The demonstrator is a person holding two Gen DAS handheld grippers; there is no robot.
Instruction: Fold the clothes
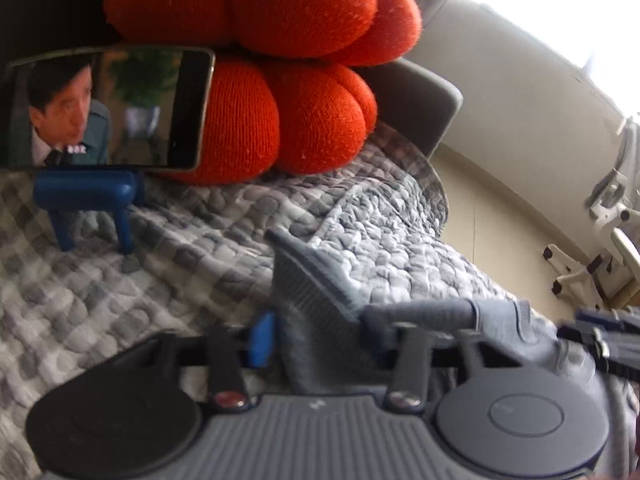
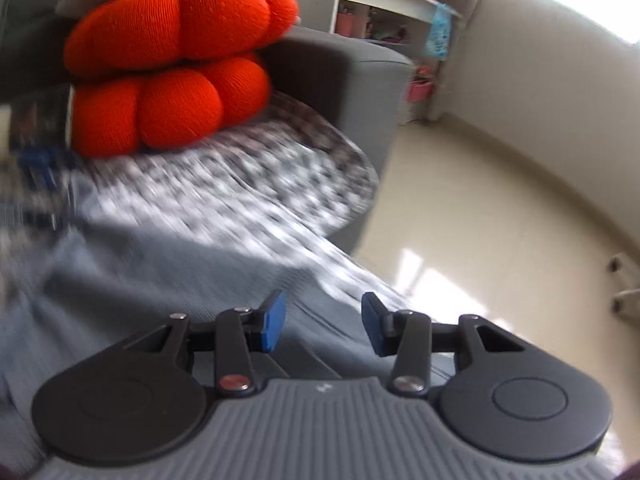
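A grey-blue ribbed garment bunches up between the fingers of my left gripper. The jaws stand wide apart with cloth draped over them, so I cannot tell if they grip it. The same garment lies spread on the checked quilt in the right wrist view. My right gripper is open and empty just above the garment, near the bed's right edge. The right wrist view is blurred by motion.
Two orange knitted cushions are stacked at the back. A phone playing video stands on a blue stand. A grey armrest lies behind. Beige floor is to the right, with shelves beyond.
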